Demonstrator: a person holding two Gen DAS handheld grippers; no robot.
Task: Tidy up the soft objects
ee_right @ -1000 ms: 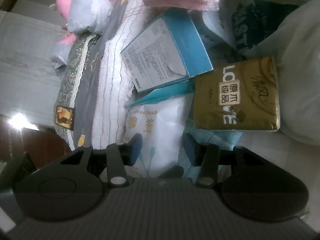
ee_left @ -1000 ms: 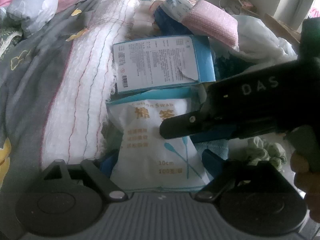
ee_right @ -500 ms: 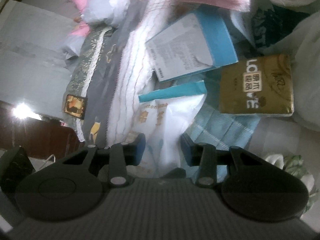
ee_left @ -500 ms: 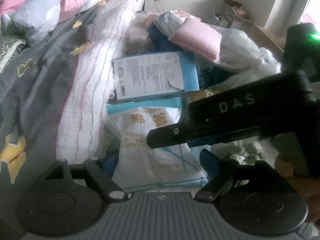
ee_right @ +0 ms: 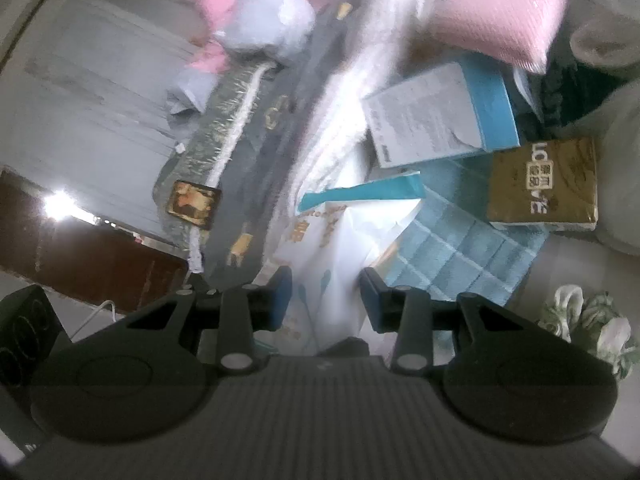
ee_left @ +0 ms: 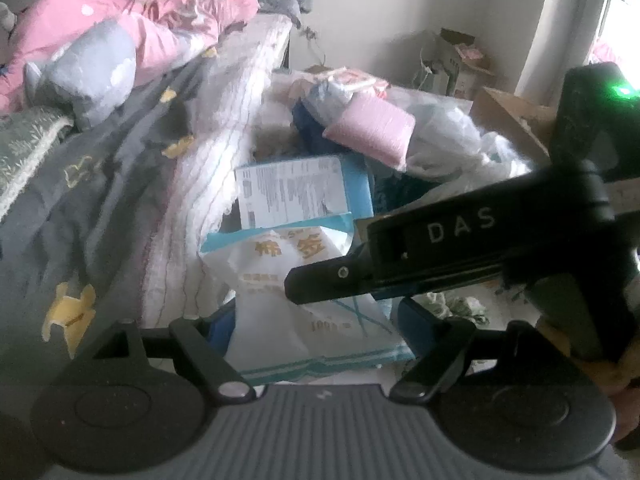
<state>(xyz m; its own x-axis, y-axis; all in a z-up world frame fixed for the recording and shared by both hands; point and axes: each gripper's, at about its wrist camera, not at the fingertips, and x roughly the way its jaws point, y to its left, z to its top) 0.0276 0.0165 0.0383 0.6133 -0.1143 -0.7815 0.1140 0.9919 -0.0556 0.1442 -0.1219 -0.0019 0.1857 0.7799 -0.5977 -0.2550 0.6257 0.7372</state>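
Now the right hand-held gripper [ee_right: 325,294] has just closed on the cotton swab bag [ee_right: 340,264] and lifted it off the floor pile beside the bed [ee_left: 120,184]; left hand-held gripper [ee_left: 316,330] open, straddling the bag's lower end. Placement next.

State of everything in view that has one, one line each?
left gripper: wide, jaws have just been closing, cotton swab bag between them, contact unclear
right gripper: jaws have just been closing, shut on the bag
cotton swab bag: creased, gripped
blue box: closed, label up
gold tissue pack: sealed, on teal towel
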